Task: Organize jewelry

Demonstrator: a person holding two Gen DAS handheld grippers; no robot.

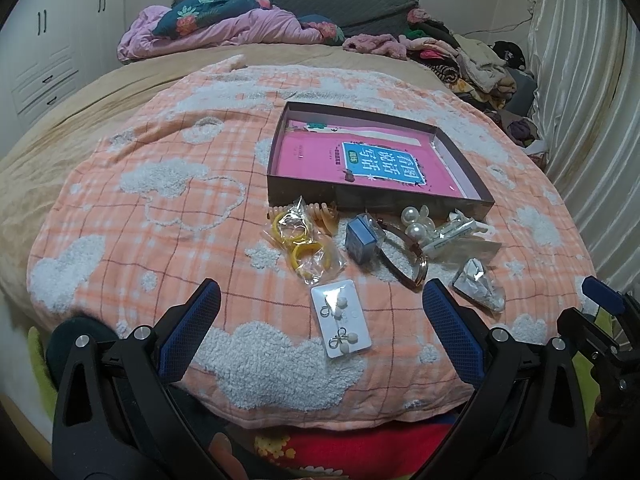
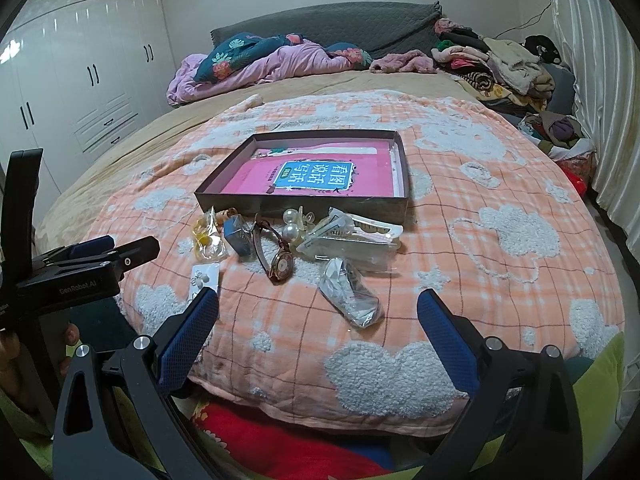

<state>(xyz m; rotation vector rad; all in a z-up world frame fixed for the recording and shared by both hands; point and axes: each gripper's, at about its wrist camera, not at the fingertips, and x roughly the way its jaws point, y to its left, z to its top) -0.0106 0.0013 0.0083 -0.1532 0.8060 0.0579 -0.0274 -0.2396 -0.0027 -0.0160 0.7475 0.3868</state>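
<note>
A dark shallow box (image 1: 376,196) (image 2: 304,202) with a pink book inside lies on an orange plaid blanket. In front of it lies loose jewelry: a white earring card (image 1: 344,322) (image 2: 205,278), a bag of yellow rings (image 1: 304,246) (image 2: 206,240), a small blue box (image 1: 360,236) (image 2: 238,236), a watch (image 1: 412,264) (image 2: 280,266), pearl pieces (image 1: 416,224) (image 2: 291,226), and a clear bag (image 1: 478,286) (image 2: 350,296). My left gripper (image 1: 320,312) is open, low over the earring card. My right gripper (image 2: 318,312) is open, just short of the clear bag.
The blanket (image 1: 160,220) covers a tan bed. Pink and floral bedding (image 1: 224,24) lies at the headboard, a clothes pile (image 2: 500,64) at the back right. White wardrobes (image 2: 72,80) stand left, a curtain (image 1: 580,80) right.
</note>
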